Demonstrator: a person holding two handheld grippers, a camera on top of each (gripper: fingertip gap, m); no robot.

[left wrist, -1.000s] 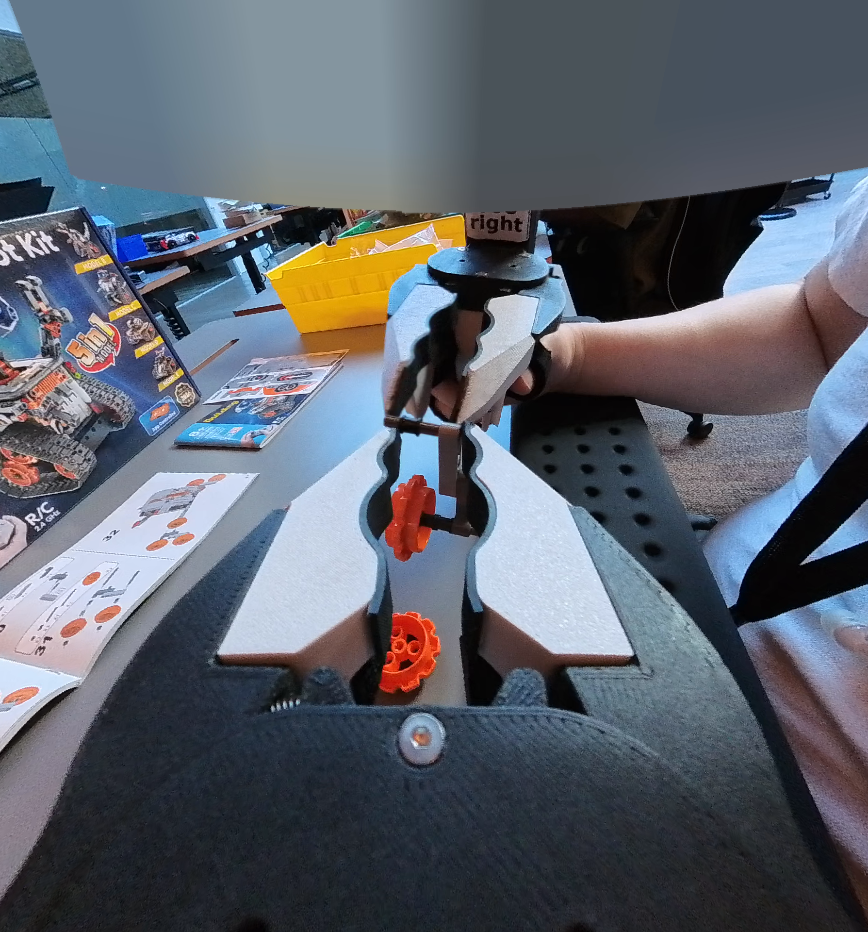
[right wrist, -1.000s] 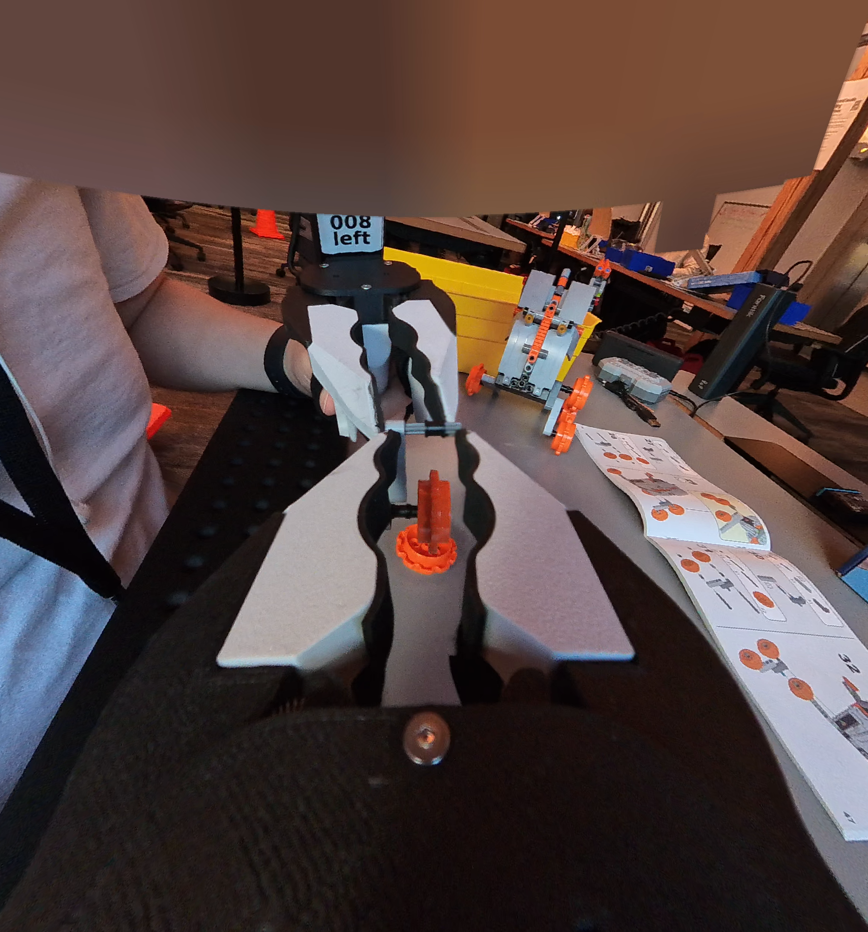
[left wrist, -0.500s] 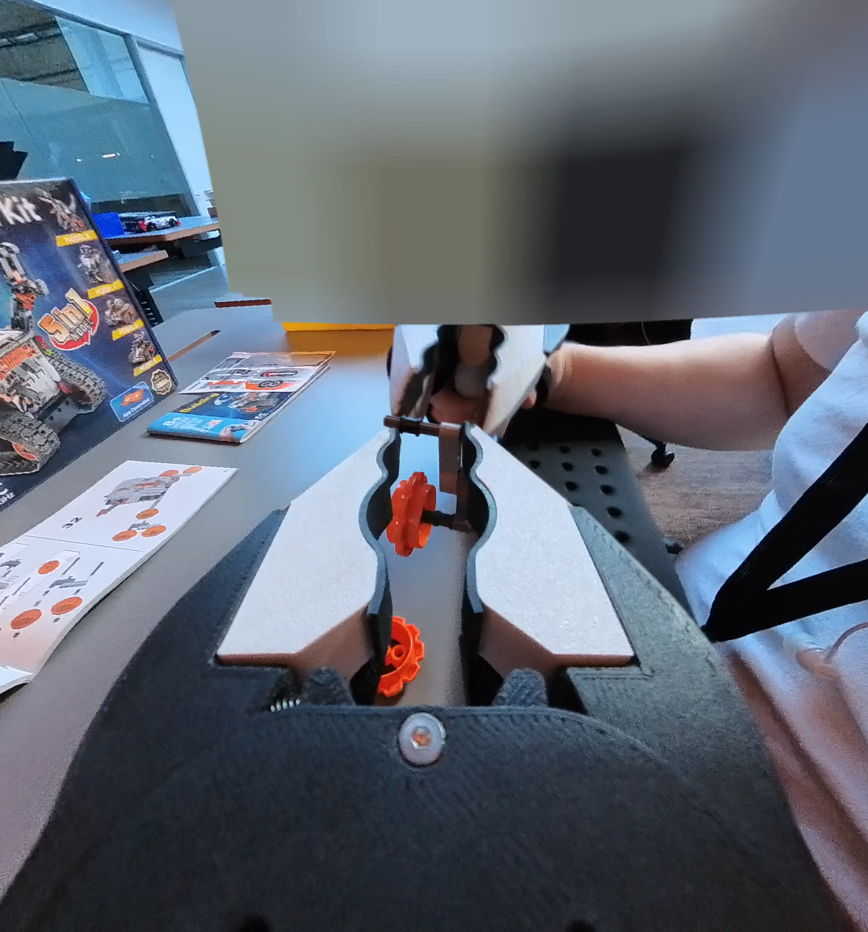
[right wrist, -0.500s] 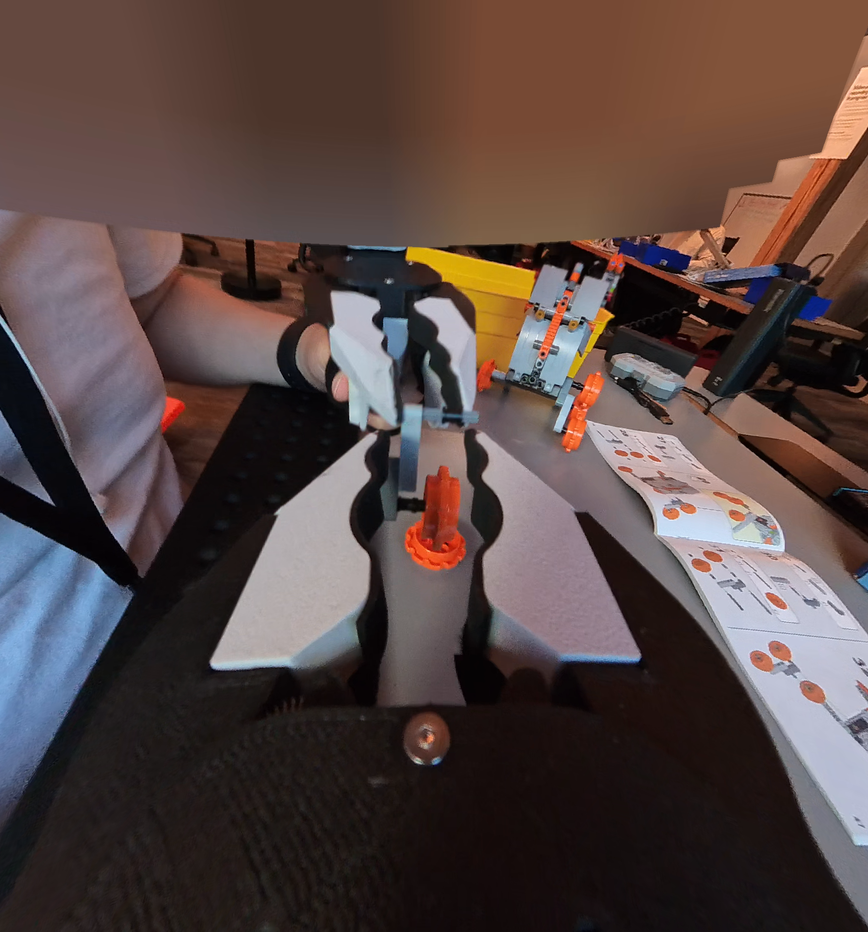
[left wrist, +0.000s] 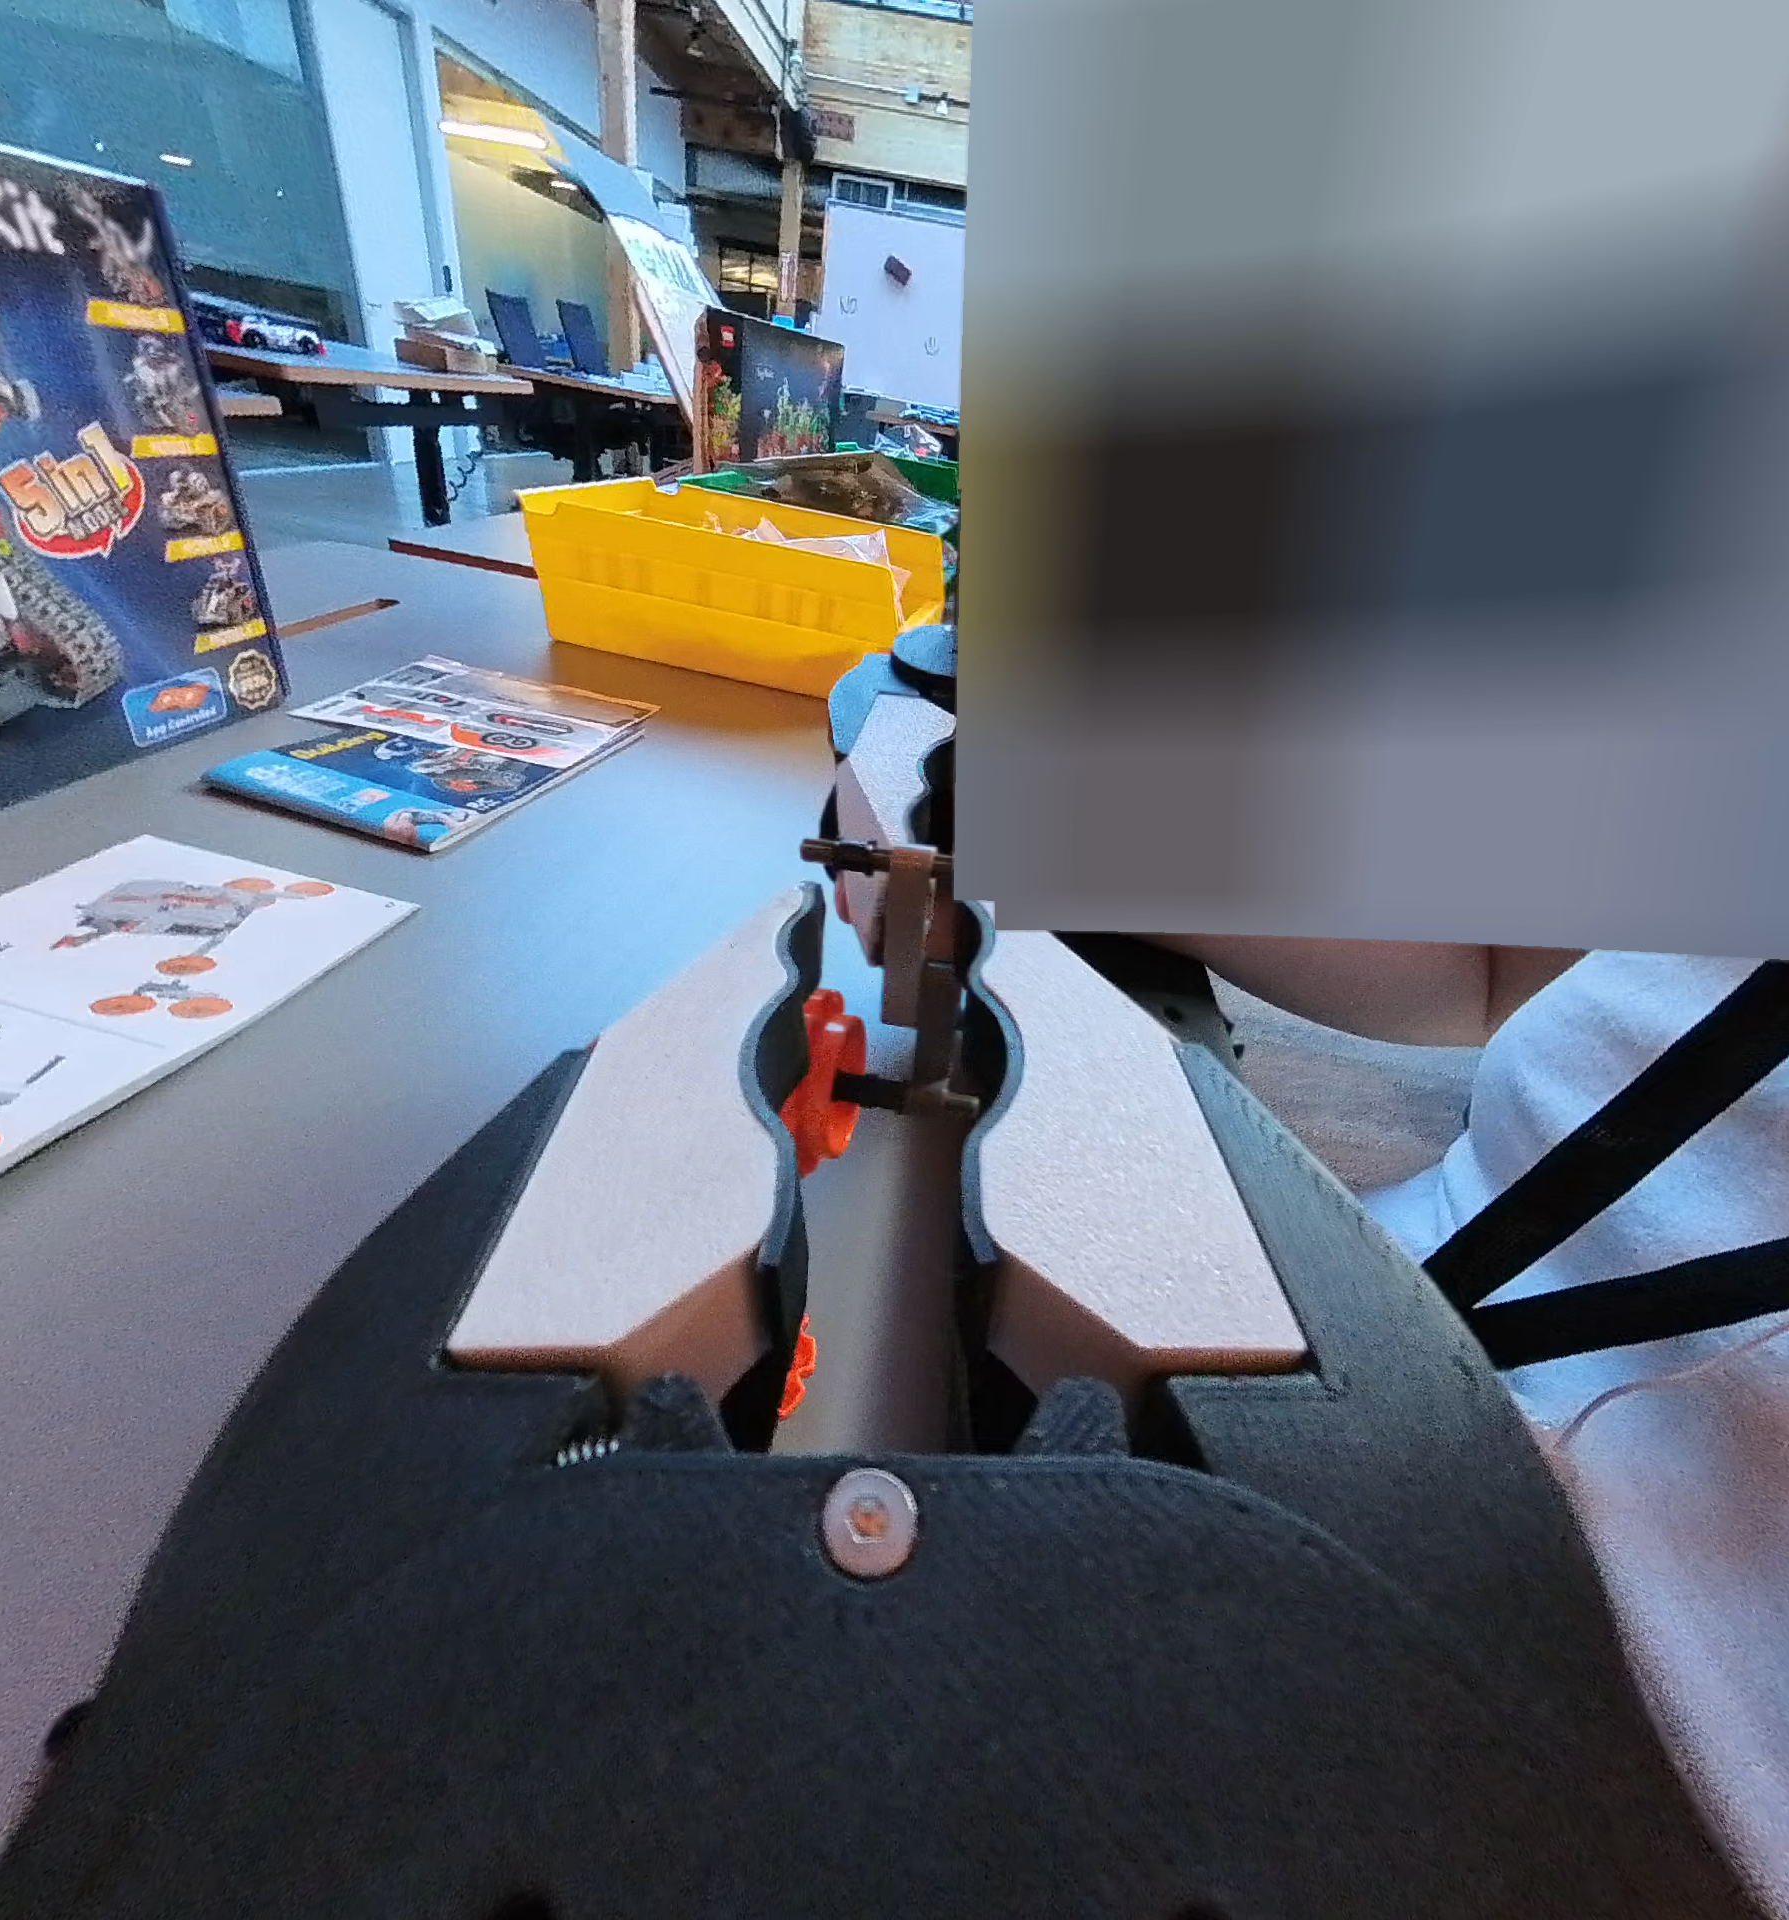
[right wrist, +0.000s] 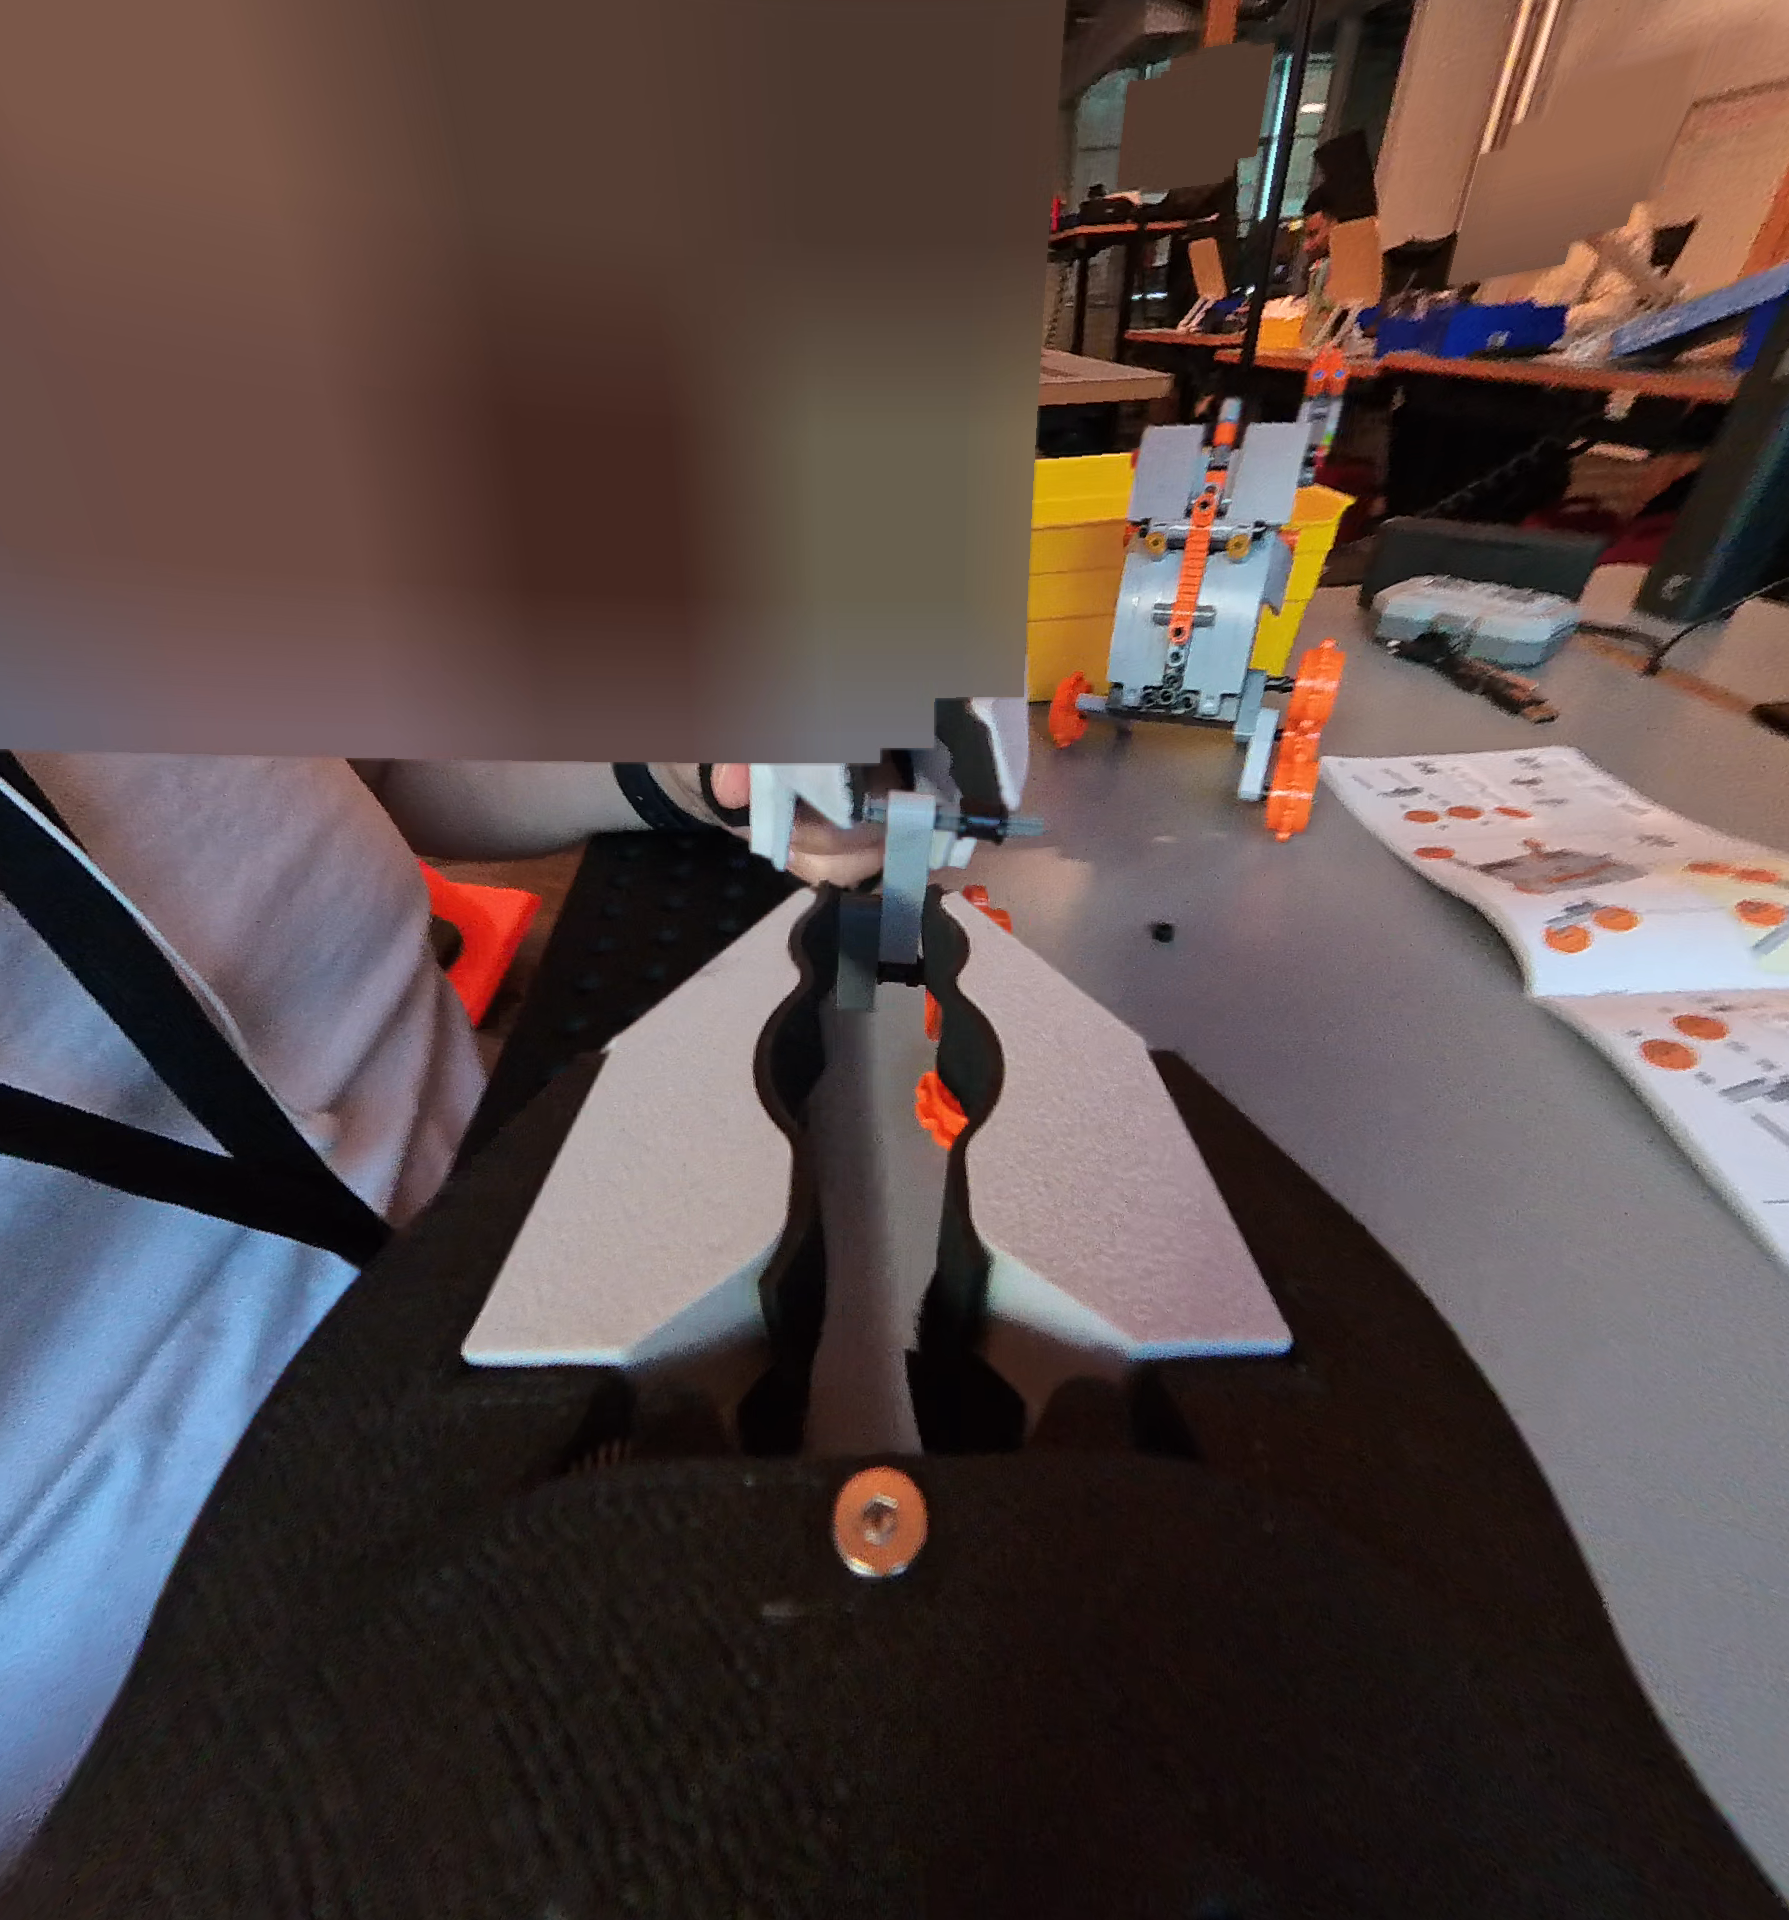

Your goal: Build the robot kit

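My left gripper (left wrist: 888, 912) is shut on a small upright assembly: a grey beam (left wrist: 916, 966) with an orange gear (left wrist: 817, 1081) on a short axle, the gear against the left finger. A second orange gear (left wrist: 796, 1361) lies on the table under that finger, mostly hidden. My right gripper (right wrist: 876, 906) faces it and is shut on the same grey beam (right wrist: 905, 873) and a dark grey beam (right wrist: 854, 956) beside it. An orange gear (right wrist: 937, 1107) peeks past its right finger. Each gripper shows in the other's view, right (left wrist: 885, 769) and left (right wrist: 869, 790), partly under the blur patch.
On the grey table (left wrist: 246, 1247): a yellow bin (left wrist: 724, 592), a kit box (left wrist: 69, 499), booklets (left wrist: 433, 758), an open manual (left wrist: 121, 966). A half-built grey and orange model (right wrist: 1196, 613), a grey hub (right wrist: 1472, 623), open manual (right wrist: 1596, 883). A black perforated mat (right wrist: 641, 935) runs along the person's side. My two grippers' fingertips are within a few centimetres of each other.
Both grippers, still on the assembly, have pitched up, so more of the room shows. The loose gear on the table has slid almost out of sight under my left finger.
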